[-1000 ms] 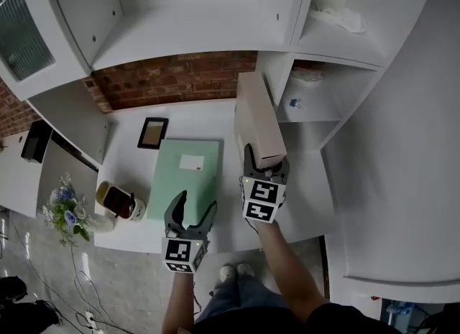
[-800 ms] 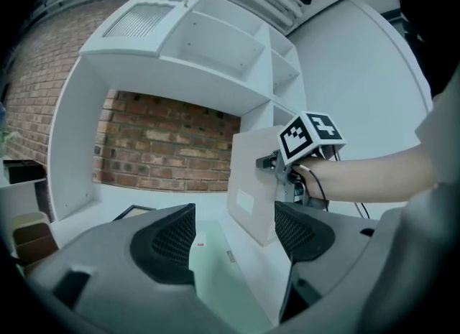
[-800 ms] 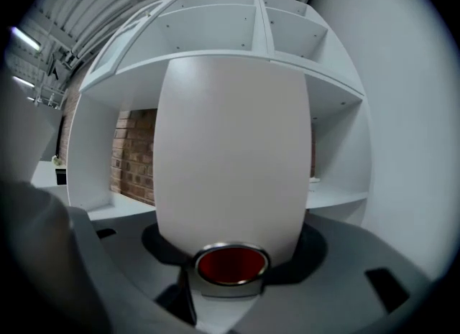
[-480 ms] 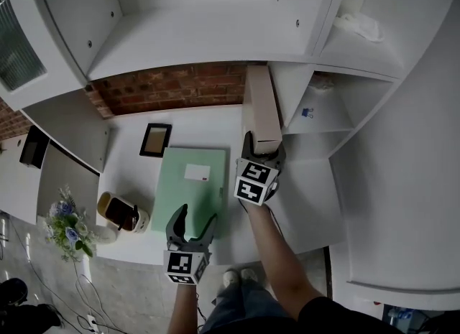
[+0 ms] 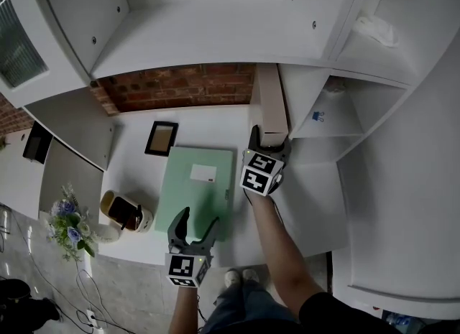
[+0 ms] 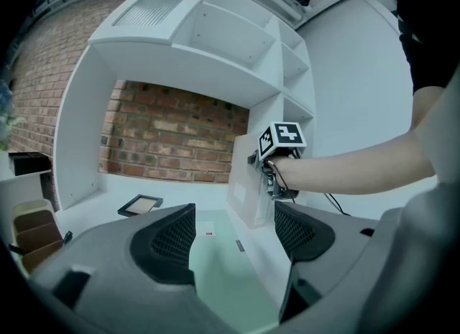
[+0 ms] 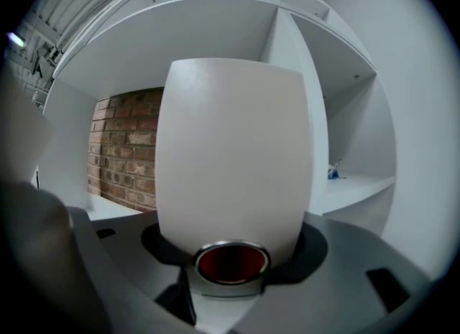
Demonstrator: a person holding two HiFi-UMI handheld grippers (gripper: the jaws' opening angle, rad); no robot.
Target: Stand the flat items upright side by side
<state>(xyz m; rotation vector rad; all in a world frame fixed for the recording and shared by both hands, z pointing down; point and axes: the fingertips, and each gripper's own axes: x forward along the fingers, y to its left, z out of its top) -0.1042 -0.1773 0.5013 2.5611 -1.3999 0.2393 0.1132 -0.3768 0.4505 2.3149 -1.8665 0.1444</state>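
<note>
White desk surface (image 5: 136, 167) is being viewed from above, with one brick wall (image 5: 180, 85) behind it and white shelving (image 5: 215, 31) over it and to its right.

Flat items being counted: two.
1. One green folder (image 5: 198, 192) is lying flat at the desk's centre, a white label facing up.
2. One beige box file (image 5: 269, 106) is being held upright at 1 o'clock from the folder, close beside the shelf partition; whether the two are touching cannot be told.

Grippers being counted: two.
- The right gripper (image 5: 269, 140) is being kept clamped on the near end of the box file, which is filling the space between both pads in the right gripper view.
- The left gripper (image 5: 195, 223) is being held at 6 o'clock of the folder, over its near edge. Its fingers (image 6: 172, 243) are standing well apart and nothing is being gripped; only the folder is showing below the gap.

Other things being noted, one of each: a picture frame (image 5: 161, 138) at 11 o'clock from the folder; a brown-and-cream object (image 5: 123, 212) at 8 o'clock; a bunch of flowers (image 5: 66, 221) beyond it at 9 o'clock; a blue clip (image 5: 317, 116) in a right-hand shelf compartment; a white cloth (image 5: 377, 29) in the compartment above.
</note>
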